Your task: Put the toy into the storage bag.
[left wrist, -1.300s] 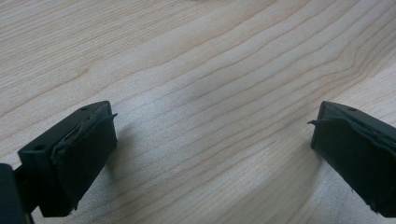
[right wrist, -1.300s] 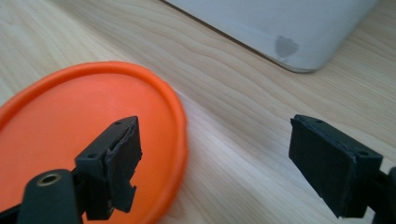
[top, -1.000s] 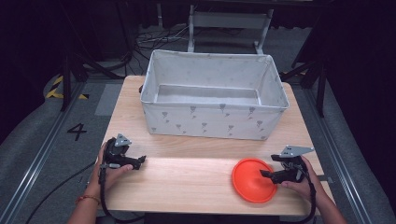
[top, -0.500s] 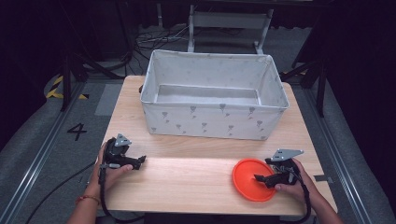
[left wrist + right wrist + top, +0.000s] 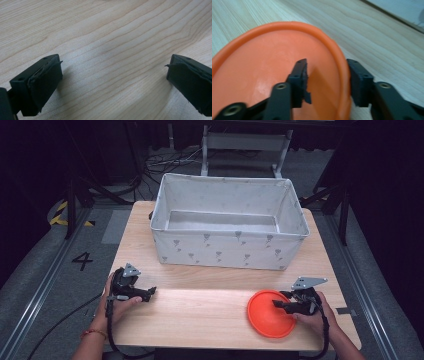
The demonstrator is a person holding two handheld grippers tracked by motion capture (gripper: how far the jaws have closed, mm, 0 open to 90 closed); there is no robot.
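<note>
Nearer the table edge now, right tool (image 5: 280, 304) straddles one orange plate's (image 5: 265, 317) rim.

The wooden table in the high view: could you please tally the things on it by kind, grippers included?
Round orange plastic plate: 1
White fabric storage bin with a grey pattern: 1
Black hand-held two-jaw grippers: 2, the left gripper and the right gripper
Total: 4 on the light wooden table
</note>
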